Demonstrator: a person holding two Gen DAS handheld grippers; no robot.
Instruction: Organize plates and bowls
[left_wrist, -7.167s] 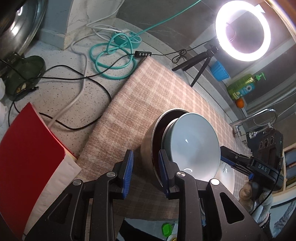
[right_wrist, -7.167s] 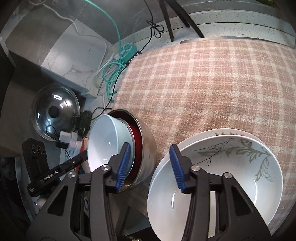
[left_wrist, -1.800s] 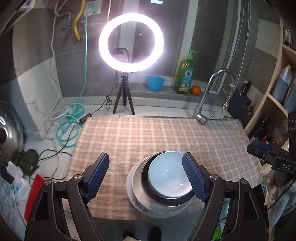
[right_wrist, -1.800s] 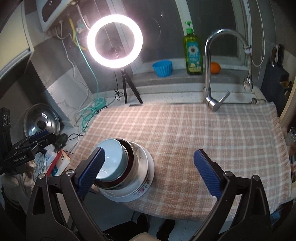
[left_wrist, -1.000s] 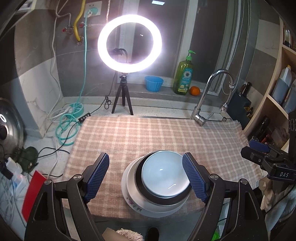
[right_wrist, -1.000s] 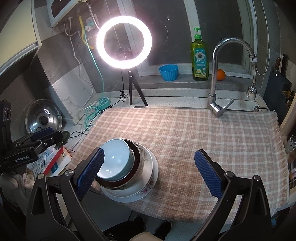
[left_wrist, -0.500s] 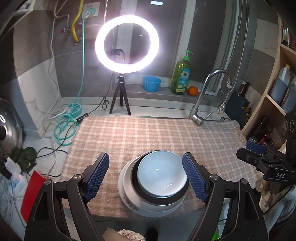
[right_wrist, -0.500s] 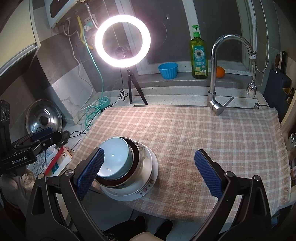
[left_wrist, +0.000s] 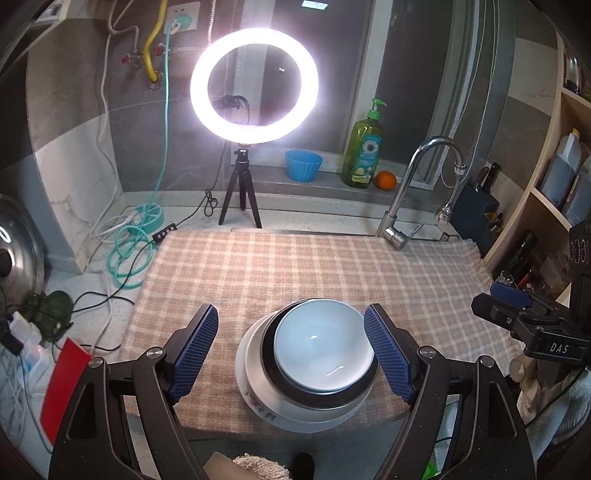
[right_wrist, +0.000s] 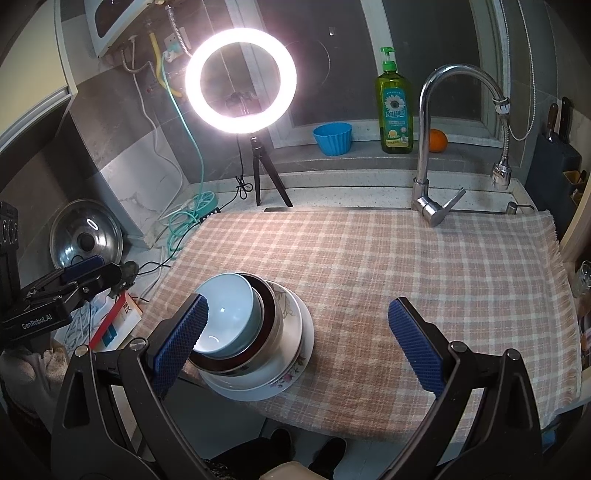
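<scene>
Left gripper (left_wrist: 291, 352): blue-padded fingers (left_wrist: 194, 349) spread wide, holding nothing; the stack shows between them, lower down, untouched.
Right gripper (right_wrist: 297, 341): fingers (right_wrist: 415, 343) spread wide and empty; the stack sits by the left finger, the right finger over bare cloth.
Stack: one pale blue ceramic bowl (left_wrist: 323, 349) nested in one stainless steel bowl (right_wrist: 267, 338), inside one white bowl (left_wrist: 258, 384), on one white flower-patterned plate (right_wrist: 291, 373).
Place: near front left edge of the pink checked cloth (right_wrist: 406, 258) covering the bench.
Behind: one lit ring light (left_wrist: 255, 85) on a tripod, one chrome tap (right_wrist: 436, 147).
</scene>
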